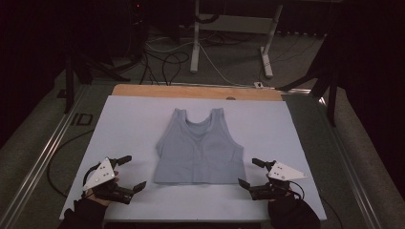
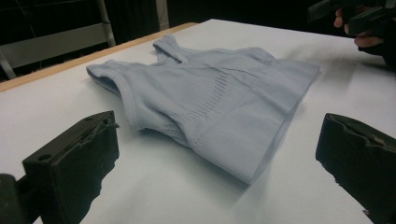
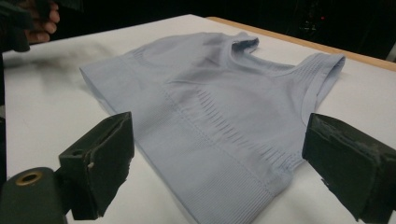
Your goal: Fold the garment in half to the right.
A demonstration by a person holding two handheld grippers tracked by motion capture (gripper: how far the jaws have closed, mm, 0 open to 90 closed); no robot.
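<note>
High view: white table top (image 1: 124, 124), wooden edge along its far side. Pale blue sleeveless top (image 1: 199, 148) lay flat at the middle of it, straps toward the far edge, hem toward the person. Left gripper (image 1: 128, 172) sat just off the top's near-left hem corner, jaws spread apart, holding nothing. Right gripper (image 1: 249, 172) sat just off the near-right hem corner, jaws likewise apart and empty. Neither touched the fabric.

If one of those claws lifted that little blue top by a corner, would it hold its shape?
Probably not. The tank top lies flat and thin on the white table cover, so it should droop. Its ribbed knit looks light and stretchy, likely bunching if pushed.
</note>
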